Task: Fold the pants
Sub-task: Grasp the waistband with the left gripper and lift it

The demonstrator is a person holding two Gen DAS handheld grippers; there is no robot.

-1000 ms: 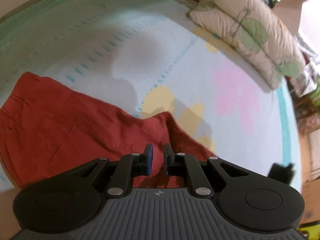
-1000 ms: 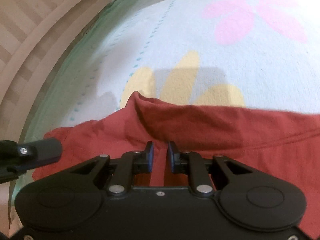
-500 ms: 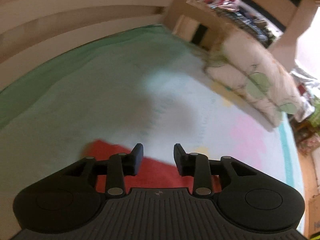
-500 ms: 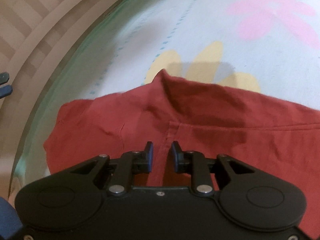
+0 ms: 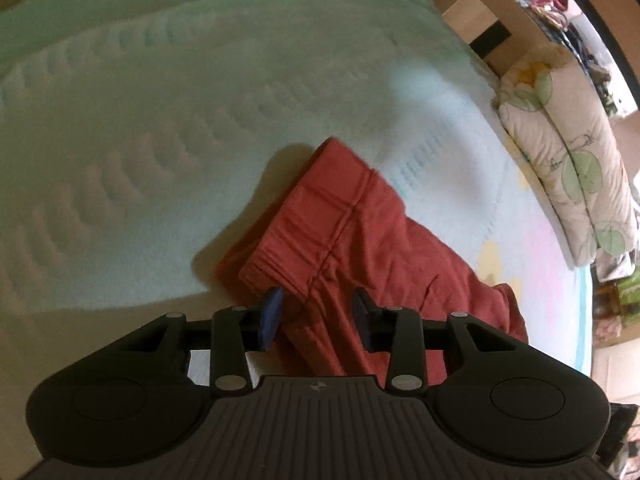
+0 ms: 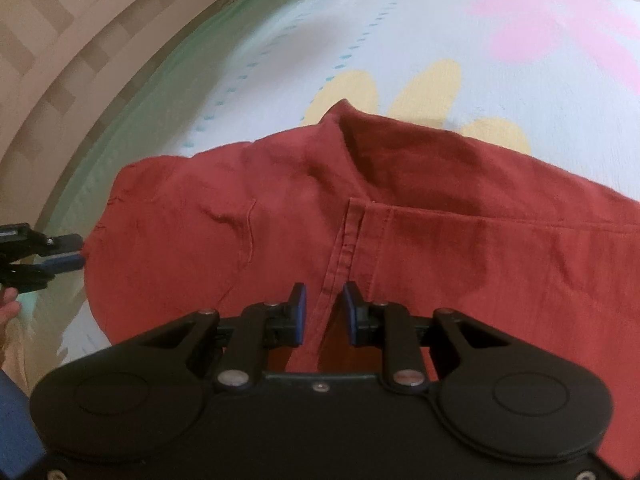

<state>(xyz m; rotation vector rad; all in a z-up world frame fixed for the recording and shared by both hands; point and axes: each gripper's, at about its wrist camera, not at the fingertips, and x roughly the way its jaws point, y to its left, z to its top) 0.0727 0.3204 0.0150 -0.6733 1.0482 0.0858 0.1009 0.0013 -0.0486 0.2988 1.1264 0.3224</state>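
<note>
Red pants point(image 5: 360, 232) lie on the pale flowered bed sheet point(image 5: 160, 160). In the left wrist view the gathered waistband end points away from me. My left gripper point(image 5: 316, 316) hovers low over that end; its jaws are opening, cloth lies under the gap and neither pad presses on it. In the right wrist view the pants point(image 6: 440, 240) spread wide, with a seam running down between the fingers of my right gripper point(image 6: 325, 308). That gripper stands open just above the seam. The left gripper point(image 6: 82, 252) shows at the pants' left edge.
A leaf-patterned folded quilt point(image 5: 568, 152) lies along the bed's far right side, with cluttered shelves point(image 5: 560, 12) behind it. A slatted wooden board point(image 6: 60, 60) borders the bed's left side. Part of a hand point(image 6: 8, 308) shows at the left edge.
The left gripper let go of the cloth, opened and swung across to the waistband end. The right gripper's jaws widened, and it drew back a little over the seam.
</note>
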